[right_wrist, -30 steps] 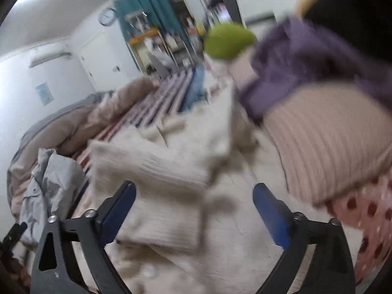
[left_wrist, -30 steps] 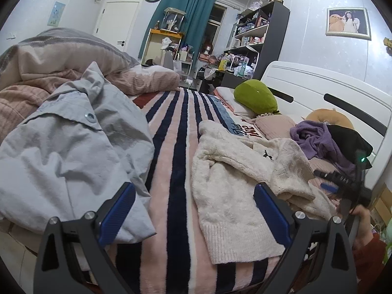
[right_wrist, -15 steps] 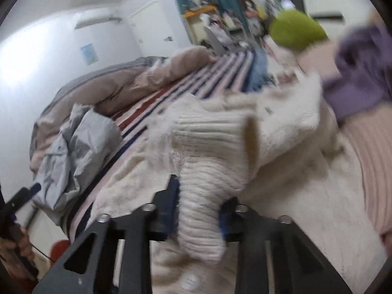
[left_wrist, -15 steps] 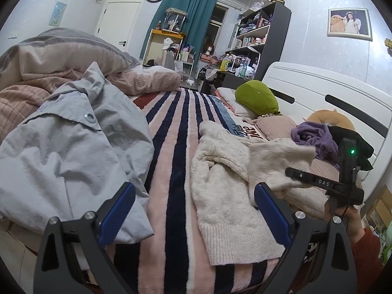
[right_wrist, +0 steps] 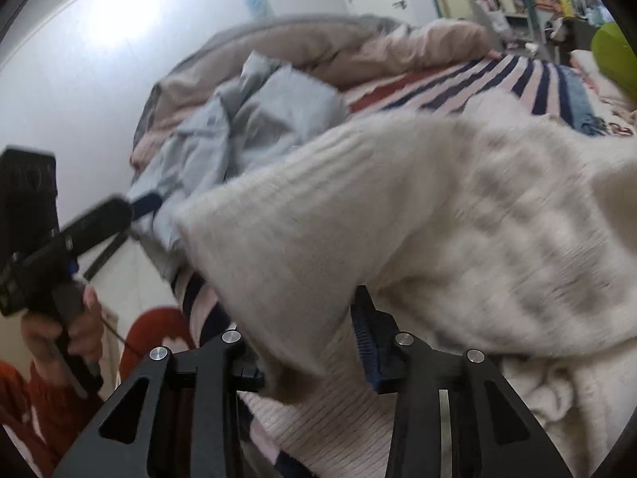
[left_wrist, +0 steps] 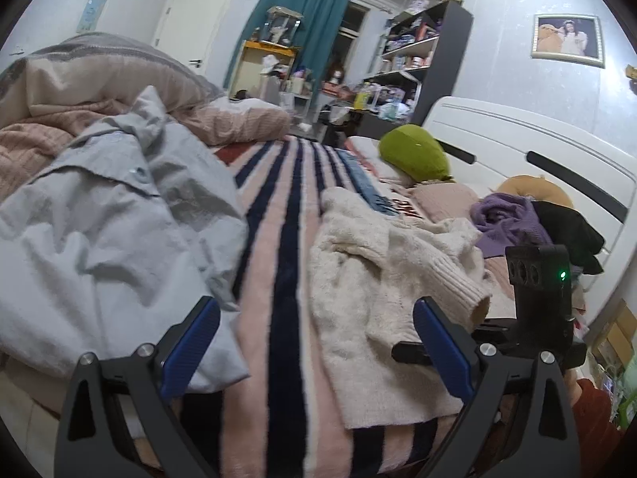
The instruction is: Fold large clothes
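Sweater (left_wrist: 382,290), cream and knitted, lies crumpled on the striped blanket (left_wrist: 286,279) of the bed, to the right of a grey jacket (left_wrist: 103,231). The right gripper (right_wrist: 306,342) has its fingers pinching the ribbed cuff of one sleeve (right_wrist: 318,247), which is lifted off the blanket. The left gripper (left_wrist: 316,338) hangs above the bed's near edge, fingers spread wide and holding nothing, between jacket and sweater. A green pillow (left_wrist: 414,153) sits by the headboard.
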The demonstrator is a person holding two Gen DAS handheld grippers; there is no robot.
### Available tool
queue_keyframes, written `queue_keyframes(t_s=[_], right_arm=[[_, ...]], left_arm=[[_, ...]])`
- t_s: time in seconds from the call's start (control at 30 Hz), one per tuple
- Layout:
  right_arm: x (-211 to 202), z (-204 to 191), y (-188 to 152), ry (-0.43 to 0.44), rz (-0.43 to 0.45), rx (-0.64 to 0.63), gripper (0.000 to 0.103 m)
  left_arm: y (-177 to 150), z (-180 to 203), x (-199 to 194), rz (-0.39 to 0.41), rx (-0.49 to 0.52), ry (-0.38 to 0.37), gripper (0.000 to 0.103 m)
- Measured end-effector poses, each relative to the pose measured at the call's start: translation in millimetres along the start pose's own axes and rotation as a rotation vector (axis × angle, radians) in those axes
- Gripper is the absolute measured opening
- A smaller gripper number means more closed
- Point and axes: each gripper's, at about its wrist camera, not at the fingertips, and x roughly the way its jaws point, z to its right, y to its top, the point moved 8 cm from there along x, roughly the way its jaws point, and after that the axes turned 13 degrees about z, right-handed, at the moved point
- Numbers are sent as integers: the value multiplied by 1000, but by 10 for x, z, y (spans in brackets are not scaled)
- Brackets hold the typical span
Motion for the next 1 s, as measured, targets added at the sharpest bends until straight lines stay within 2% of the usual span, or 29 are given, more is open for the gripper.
queue_keyframes(t_s=[0.03,0.1,0.2,0.27,0.37,0.47,0.57,0.63,0.67,0.7,0.73,0.77,0.8,0.83,0.93,1.0], right_arm=[[-95,-49,12,27,15,10,41],[-281,-39,102,68,56,18,68],[-752,-106,262,86,149,-7,72],[-1037,-34,362,51,201,-5,74],[-1456,257,397,-76,262,7,79],[-1680,734,303,-273,253,48,79],[-1755,1160,178,-383,236,147,79],[-1784,1352,131,-397,246,201,75],[-1766,1427,151,-403,242,213,53],[-1737,1522,167,-422,221,225,23],[-1714,1604,198,-440,205,238,13],[-1700,1682,241,-450,201,256,9],[-1684,1728,320,-444,209,273,9],[-1620,1790,428,-439,214,287,9],[-1394,1965,723,-470,204,286,9],[-1166,2137,906,-534,156,254,9]], left_arm=[[-29,57,29,-9,0,-25,96],[-61,149,72,-19,3,-50,96],[-108,310,167,-36,8,-90,96],[-145,438,226,-50,15,-121,96],[-198,631,308,-65,38,-167,96],[-225,863,374,-60,36,-243,97],[-302,1089,495,-84,51,-277,98],[-333,1147,618,-91,77,-244,97],[-315,1125,661,-77,72,-212,94],[-278,1086,676,-54,51,-184,74],[-251,1043,689,-51,19,-176,48],[-236,992,709,-60,-14,-171,37],[-223,935,730,-66,-33,-161,19],[-215,852,750,-72,-50,-133,8],[-201,552,724,-60,-83,-55,7],[-230,357,701,-77,-100,-26,7]])
